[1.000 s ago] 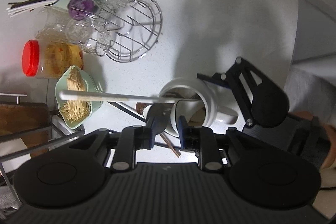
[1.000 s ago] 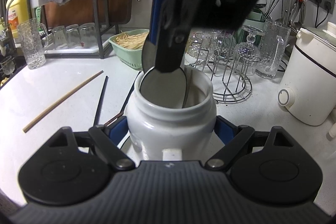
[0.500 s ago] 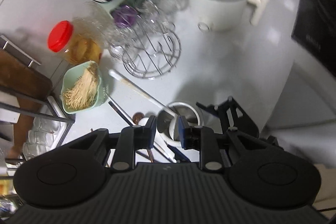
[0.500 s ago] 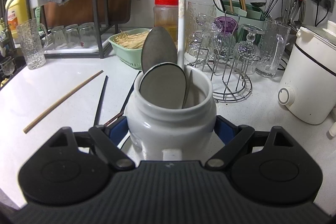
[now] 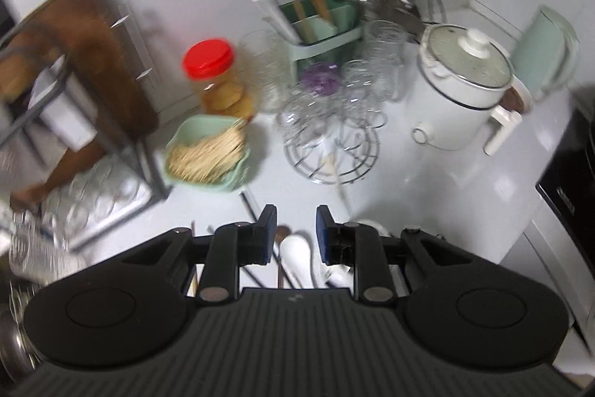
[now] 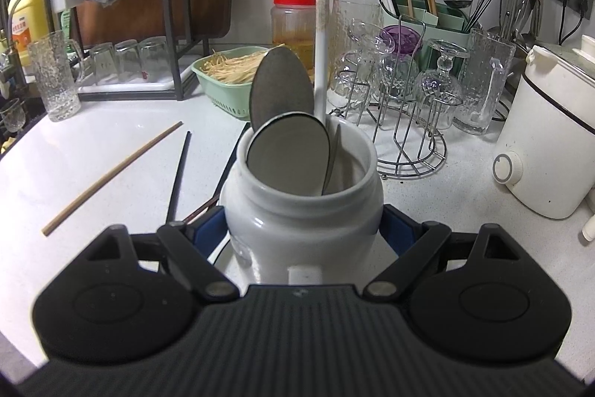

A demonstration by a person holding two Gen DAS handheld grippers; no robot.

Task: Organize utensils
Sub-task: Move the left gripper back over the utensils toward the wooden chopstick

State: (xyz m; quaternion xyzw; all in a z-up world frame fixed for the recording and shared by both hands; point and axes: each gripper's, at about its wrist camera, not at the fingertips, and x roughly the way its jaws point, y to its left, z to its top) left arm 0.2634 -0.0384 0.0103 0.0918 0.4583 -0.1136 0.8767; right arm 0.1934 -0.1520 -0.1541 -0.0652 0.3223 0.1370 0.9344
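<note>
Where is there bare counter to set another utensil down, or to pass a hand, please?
Bare counter lies between the glass rack and the white cooker, and left of the wooden chopstick, toward the tall glass. It is crowded along the back wall, and between the chopsticks and the white jar the right tongs hold.

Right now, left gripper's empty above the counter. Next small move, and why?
Probably bring the left gripper, open, down toward the wooden chopstick on the counter. The white jar, clamped by the right gripper, already holds spoons; chopsticks lie loose.
</note>
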